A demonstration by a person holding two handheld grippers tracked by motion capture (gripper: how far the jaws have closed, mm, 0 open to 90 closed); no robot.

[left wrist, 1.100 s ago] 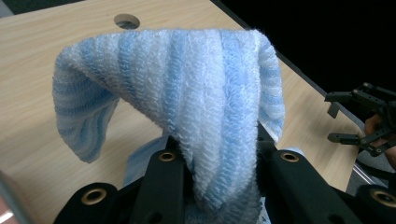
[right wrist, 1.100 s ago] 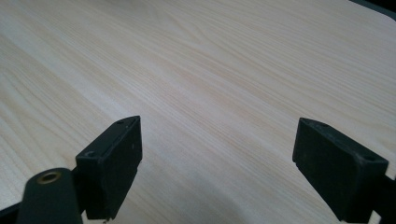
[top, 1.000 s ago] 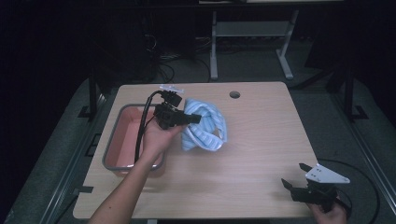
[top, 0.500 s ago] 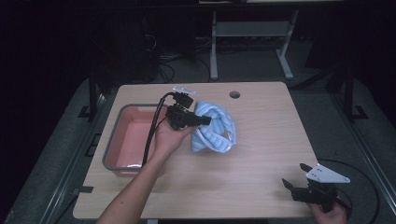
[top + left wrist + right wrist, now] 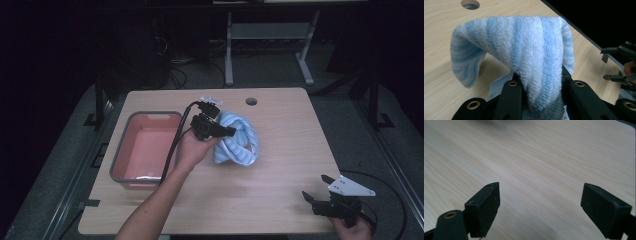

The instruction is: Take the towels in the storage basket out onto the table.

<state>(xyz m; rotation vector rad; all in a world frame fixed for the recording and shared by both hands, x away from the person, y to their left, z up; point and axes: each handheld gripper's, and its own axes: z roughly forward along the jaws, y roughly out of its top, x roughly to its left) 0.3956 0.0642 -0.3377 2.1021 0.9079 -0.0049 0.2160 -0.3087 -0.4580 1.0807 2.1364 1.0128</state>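
Note:
A blue-and-white striped towel [image 5: 239, 141] hangs in a loop over the middle of the wooden table [image 5: 280, 130]. My left gripper [image 5: 227, 132] is shut on the towel [image 5: 524, 57], which is pinched between its two black jaws and drapes over them. Its lower fold touches the tabletop. My right gripper [image 5: 317, 189] rests at the table's front right corner, held by a hand, with its jaws wide open and nothing between them [image 5: 540, 205]. In the left gripper view the right gripper [image 5: 616, 65] appears far off at the right edge.
A pink tub with a grey rim [image 5: 145, 145] stands on the left part of the table. A round cable hole [image 5: 251, 101] lies near the table's far edge. A black cable [image 5: 172, 150] trails from the left gripper along the forearm.
My left gripper has carried the towel to the right, away from the pink tub toward the table's middle. The right gripper has stayed in place.

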